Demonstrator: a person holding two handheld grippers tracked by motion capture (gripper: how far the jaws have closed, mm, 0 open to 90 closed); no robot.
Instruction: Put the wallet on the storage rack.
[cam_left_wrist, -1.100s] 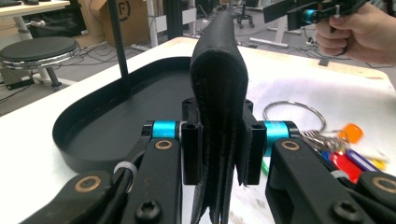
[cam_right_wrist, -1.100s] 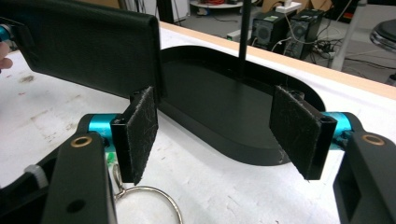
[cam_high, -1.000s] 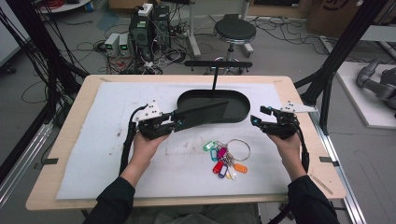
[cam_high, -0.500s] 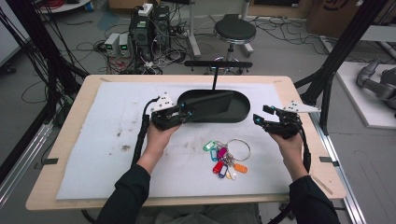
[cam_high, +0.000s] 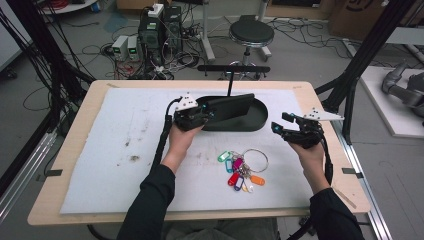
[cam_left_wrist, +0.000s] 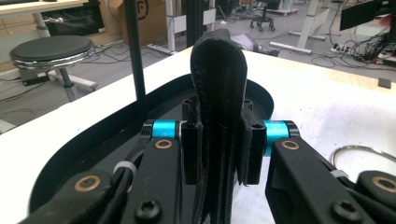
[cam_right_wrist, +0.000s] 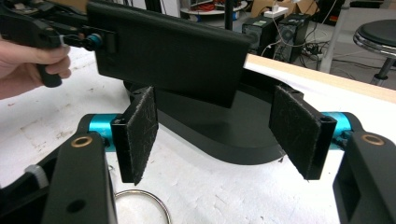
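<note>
With the left gripper (cam_high: 212, 114) clamped on the black wallet (cam_high: 231, 106) above the oval tray (cam_high: 260, 120) near the worktop's far edge, lower it flat inside the rim, while the right gripper's (cam_high: 278, 126) fingers (cam_right_wrist: 140, 133) stand wide and empty.

Lab: tangled floor cables (cam_high: 75, 45), computer boxes (cam_high: 150, 37), stool (cam_high: 251, 34), black frame struts (cam_high: 365, 55) around table (cam_high: 65, 200).

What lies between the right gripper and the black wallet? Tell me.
Only bare white mat and the black tray's near rim, per the high view; right gripper stands open, the wallet clamped in the left gripper.
</note>
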